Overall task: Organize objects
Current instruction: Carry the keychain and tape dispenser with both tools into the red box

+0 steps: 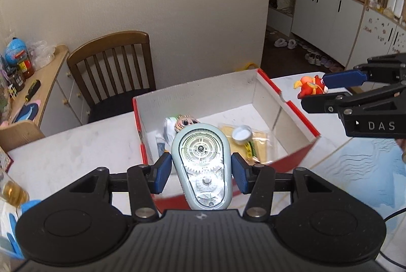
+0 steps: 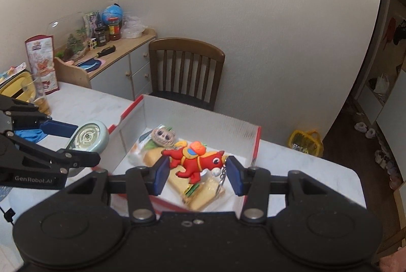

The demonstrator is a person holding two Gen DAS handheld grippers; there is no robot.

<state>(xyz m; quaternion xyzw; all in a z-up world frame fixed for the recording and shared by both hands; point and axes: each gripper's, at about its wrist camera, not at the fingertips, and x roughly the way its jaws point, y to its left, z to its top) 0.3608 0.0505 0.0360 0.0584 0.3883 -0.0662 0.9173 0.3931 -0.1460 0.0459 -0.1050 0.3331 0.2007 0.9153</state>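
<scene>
My left gripper (image 1: 200, 170) is shut on a pale blue correction tape dispenser (image 1: 201, 165) with clear gears, held above the near edge of an open red-and-white box (image 1: 297, 107). It also shows in the right wrist view (image 2: 88, 136). My right gripper (image 2: 196, 171) is shut on a red horse keychain (image 2: 195, 159), held over the box (image 2: 203, 117). The horse (image 1: 310, 86) shows in the left wrist view at the right gripper's fingers (image 1: 342, 78). Inside the box lie a doll-face packet (image 1: 182, 122), a wrapped sandwich (image 2: 200, 190) and a small white cup (image 1: 242, 133).
The box sits on a white marble table (image 1: 76, 145). A wooden chair (image 1: 114, 69) stands behind it. A sideboard (image 2: 121, 48) with jars, a globe and a screwdriver is at the left. A glass (image 2: 41, 97) and a snack bag (image 2: 41, 64) stand on the table's left.
</scene>
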